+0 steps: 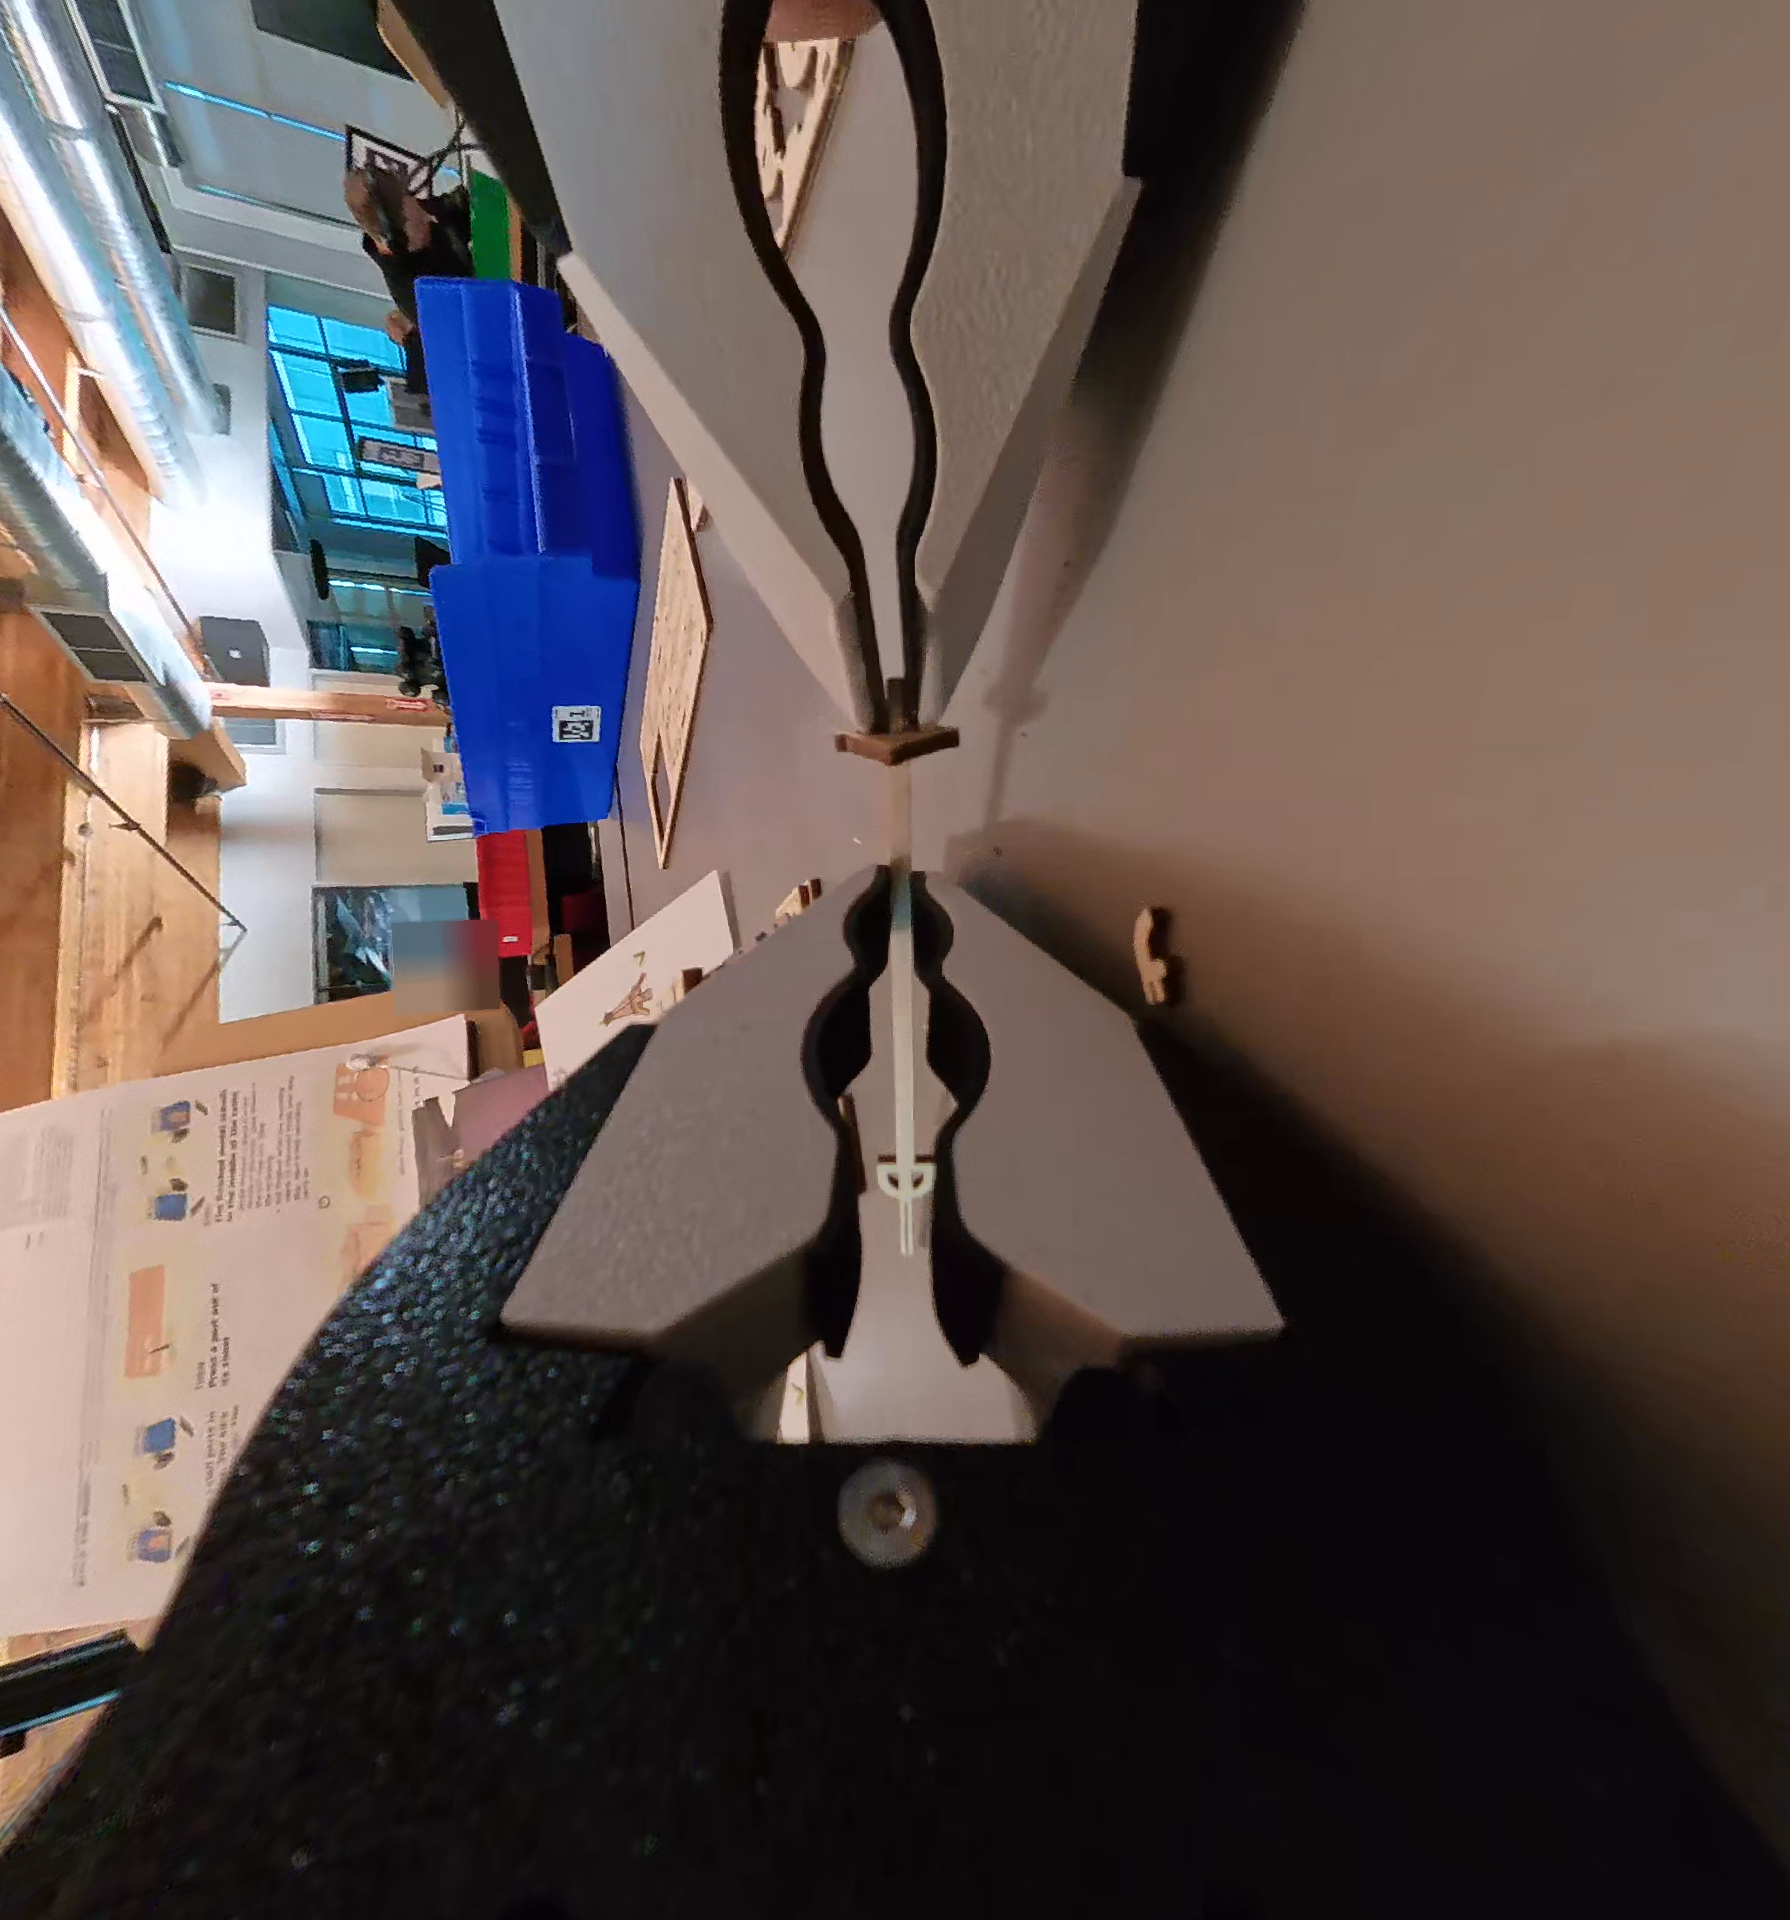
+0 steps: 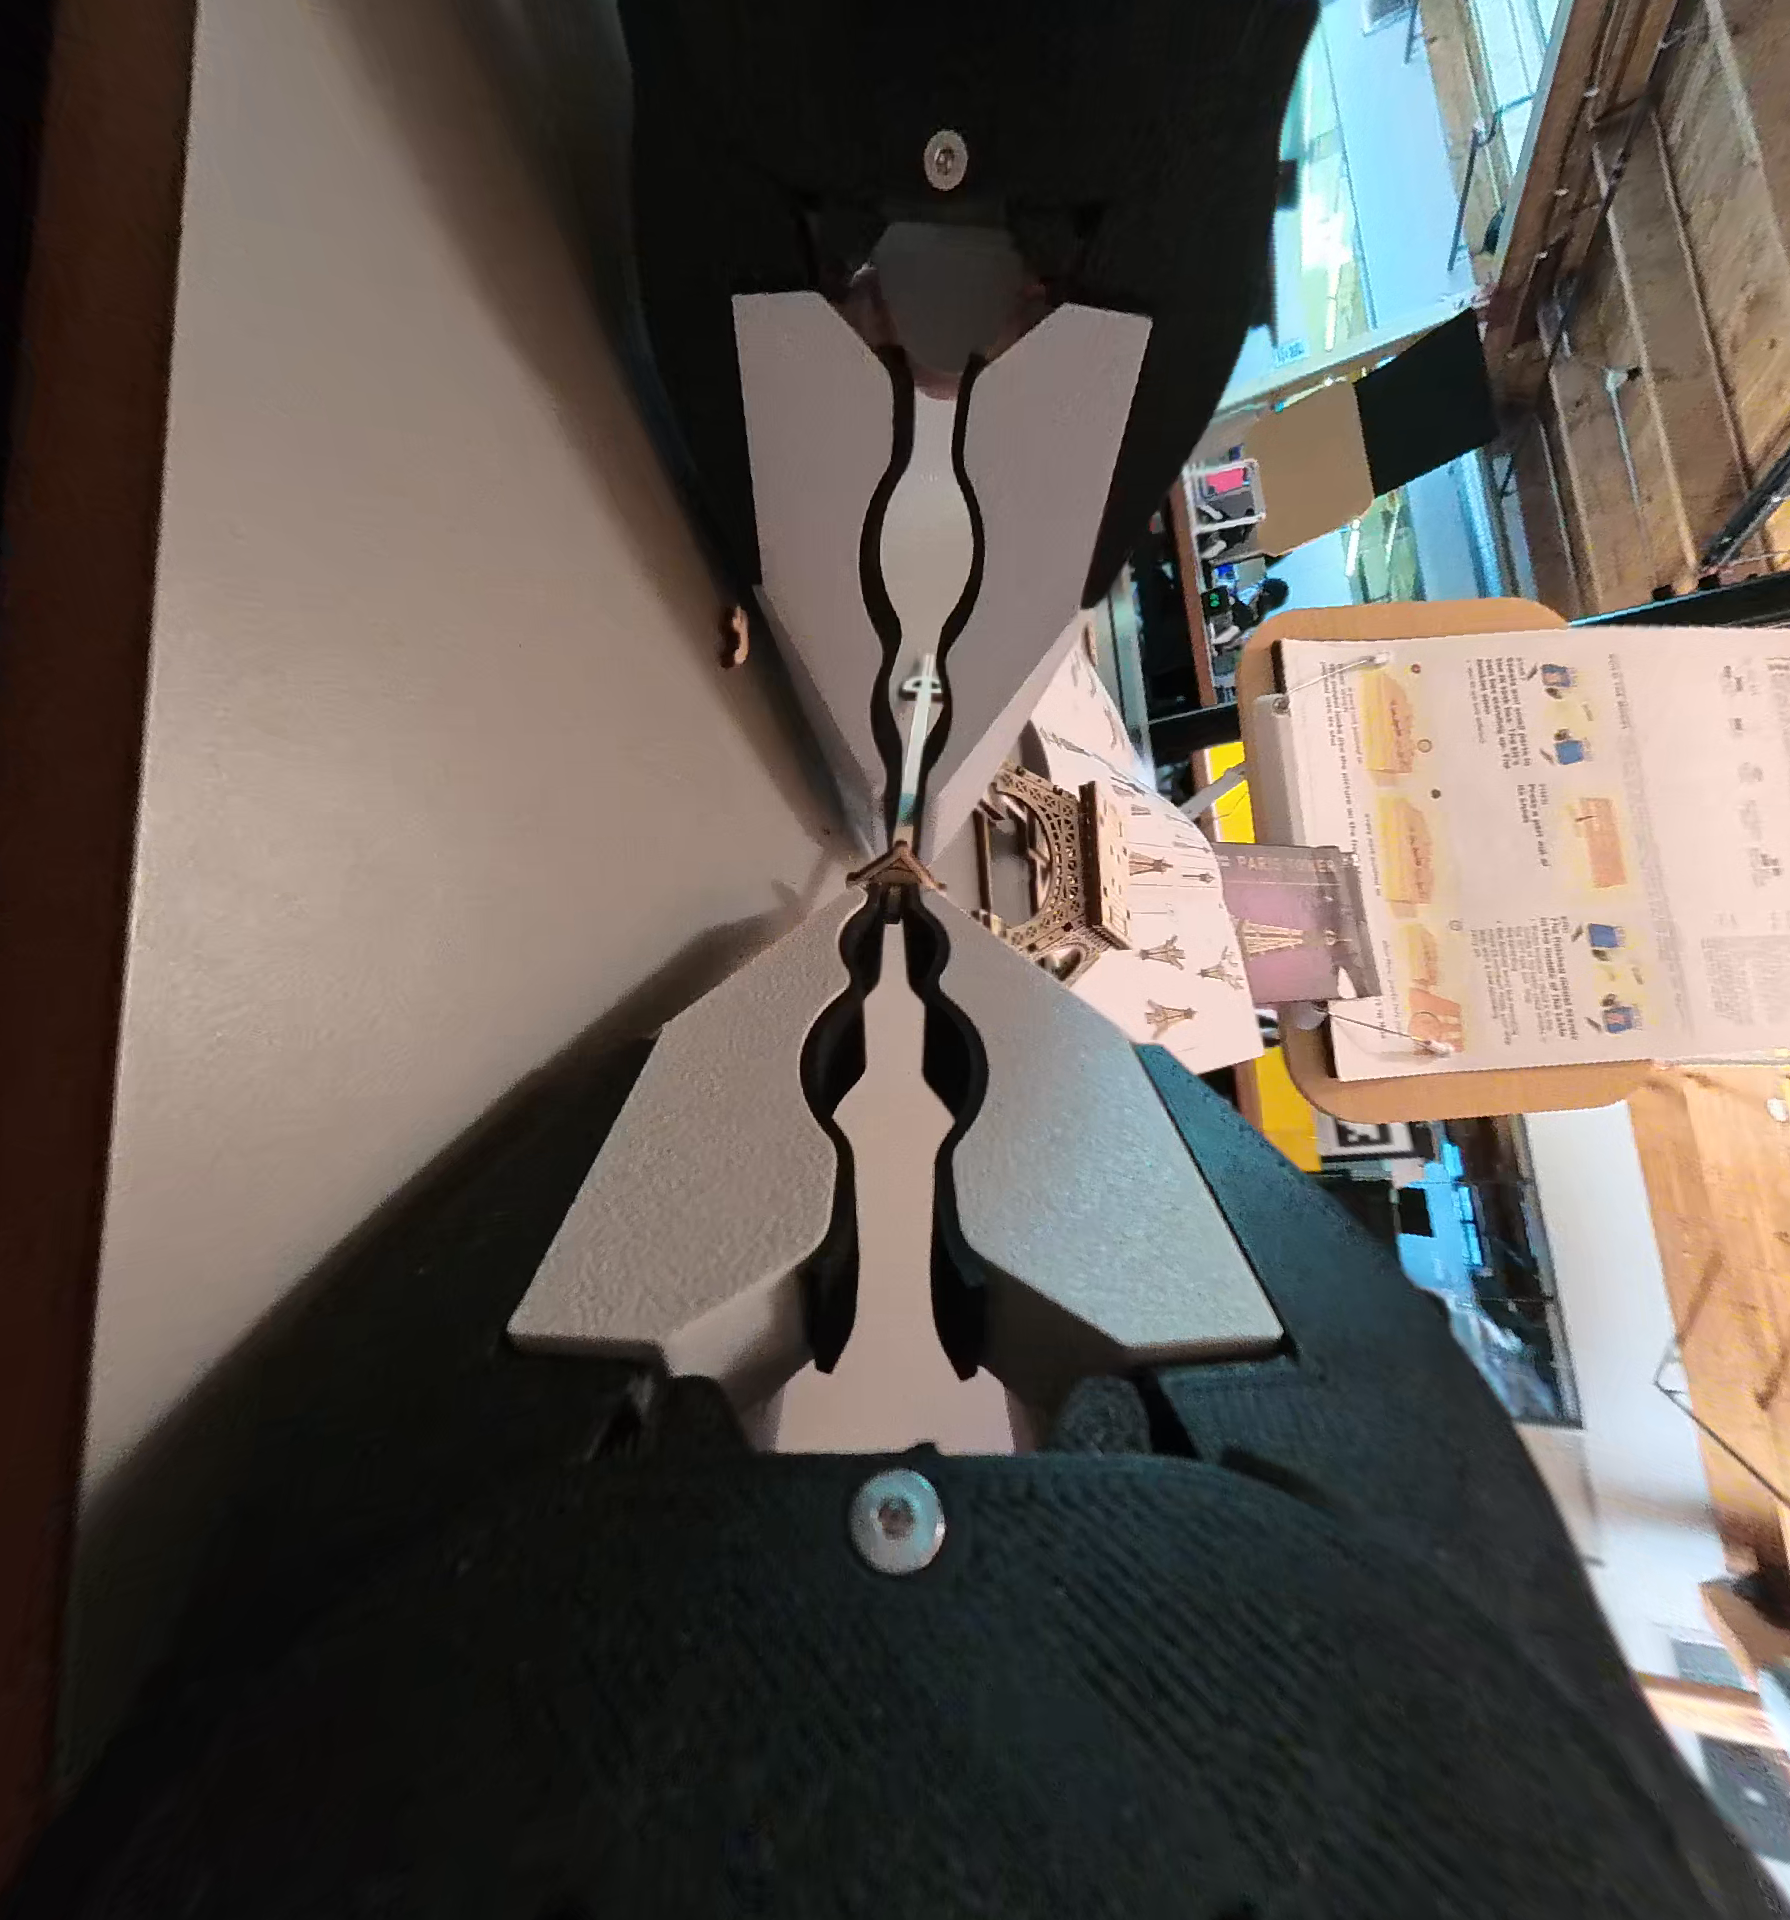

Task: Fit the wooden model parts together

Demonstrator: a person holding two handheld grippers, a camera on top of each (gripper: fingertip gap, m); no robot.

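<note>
My left gripper (image 1: 899,878) is shut on a thin pale stick (image 1: 903,1039) that runs between its pads and pokes out past the tips. My right gripper (image 2: 896,914) is shut on a small brown wooden piece with a square plate (image 2: 896,881). The two grippers face each other tip to tip just above the grey table (image 1: 1390,623). The stick's free end (image 1: 901,805) reaches the small wooden piece (image 1: 896,741) held by the right gripper (image 1: 896,707). In the right wrist view the left gripper (image 2: 906,831) shows at the top with the stick (image 2: 920,743) between its fingers.
A partly built wooden tower model (image 2: 1067,883) lies on a white leaflet (image 2: 1171,966) beside the grippers. A loose wooden part (image 1: 1156,956) lies on the table. Blue bins (image 1: 527,540), a wooden parts sheet (image 1: 678,665) and an instruction board (image 2: 1545,852) stand around. My two grippers' fingertips are within a few centimetres of each other.
</note>
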